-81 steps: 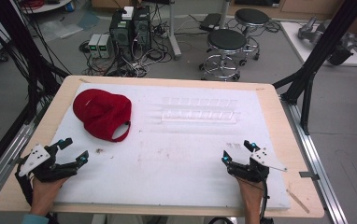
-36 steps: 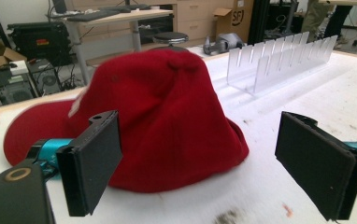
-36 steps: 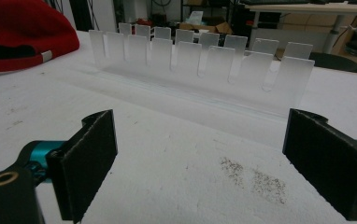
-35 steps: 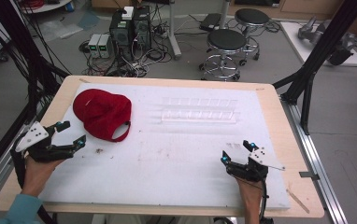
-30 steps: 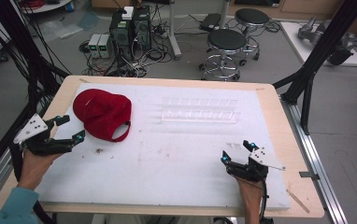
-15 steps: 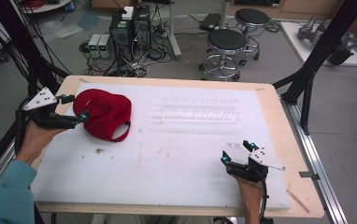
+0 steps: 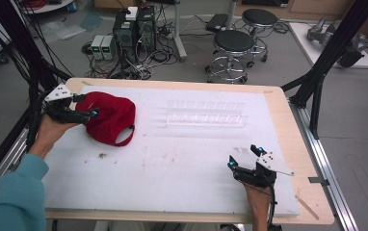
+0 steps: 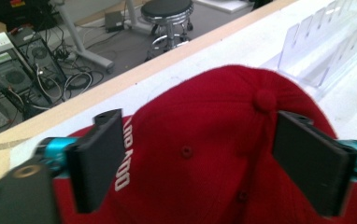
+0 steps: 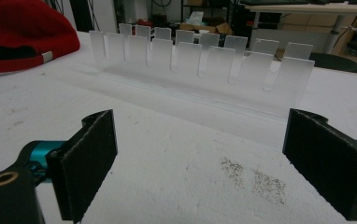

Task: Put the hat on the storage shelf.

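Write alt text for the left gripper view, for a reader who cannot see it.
A red cap lies between the two black jaws of the left tongs, which stand wide apart on either side of its crown and have just been closing, with white lettering beside the left jaw. Behind it are the white table surface, a clear slotted rack and a black stool on the floor.

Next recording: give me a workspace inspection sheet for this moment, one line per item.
Surface: white sheet on wooden table, a few dark specks.
Job's things: red cap lying far left.
Clutter: clear slotted rack behind centre.
Grippers: left gripper at the cap, jaws just closing, straddling its crown, pads not pressing; right gripper open, empty.
Cables: one trails from right gripper.
Surroundings: stools, computer boxes, black frame.
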{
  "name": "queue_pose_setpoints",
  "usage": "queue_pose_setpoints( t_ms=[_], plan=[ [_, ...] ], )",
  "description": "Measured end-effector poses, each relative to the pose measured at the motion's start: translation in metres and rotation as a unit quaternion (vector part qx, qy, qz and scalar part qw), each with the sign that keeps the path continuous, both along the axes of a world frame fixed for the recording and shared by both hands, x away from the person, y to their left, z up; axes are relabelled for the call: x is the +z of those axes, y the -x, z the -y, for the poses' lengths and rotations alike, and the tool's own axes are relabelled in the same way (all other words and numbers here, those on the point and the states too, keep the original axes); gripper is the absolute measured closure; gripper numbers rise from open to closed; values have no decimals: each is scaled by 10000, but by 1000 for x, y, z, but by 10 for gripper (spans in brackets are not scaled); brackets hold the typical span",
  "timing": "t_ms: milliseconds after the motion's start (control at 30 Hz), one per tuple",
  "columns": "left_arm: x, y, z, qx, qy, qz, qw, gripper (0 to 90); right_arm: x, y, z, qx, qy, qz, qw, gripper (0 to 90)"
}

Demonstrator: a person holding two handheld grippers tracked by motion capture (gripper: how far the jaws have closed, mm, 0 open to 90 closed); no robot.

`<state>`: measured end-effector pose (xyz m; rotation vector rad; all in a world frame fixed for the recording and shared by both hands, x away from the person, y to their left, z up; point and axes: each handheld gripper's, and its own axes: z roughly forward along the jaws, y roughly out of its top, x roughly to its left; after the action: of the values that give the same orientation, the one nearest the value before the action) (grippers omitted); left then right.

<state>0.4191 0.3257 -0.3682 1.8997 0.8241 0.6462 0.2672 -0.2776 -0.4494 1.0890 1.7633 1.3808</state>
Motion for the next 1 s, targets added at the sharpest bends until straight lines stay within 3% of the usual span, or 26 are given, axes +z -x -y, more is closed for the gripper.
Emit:
queue_pose_setpoints(
  t_ms=[200, 467, 633, 800, 1000],
  plan=[
    [-8, -6, 7, 139, -267, 38, 9995, 265, 0, 0, 0, -4, 4, 12, 10000, 89],
    [-25, -19, 5, 382, -245, -478, 9978, 304, 0, 0, 0, -9, -31, -5, 10000, 89],
    [-30, -22, 7, 371, -313, -606, 9970, 488, 0, 0, 1, -10, -62, -12, 10000, 89],
    [-31, -20, 7, 357, -358, -535, 9973, 671, 0, 0, 1, -4, -49, -1, 10000, 89],
    [-29, -17, 7, 603, -187, -689, 9956, 829, 0, 0, 1, -6, -62, -29, 10000, 89]
  ],
)
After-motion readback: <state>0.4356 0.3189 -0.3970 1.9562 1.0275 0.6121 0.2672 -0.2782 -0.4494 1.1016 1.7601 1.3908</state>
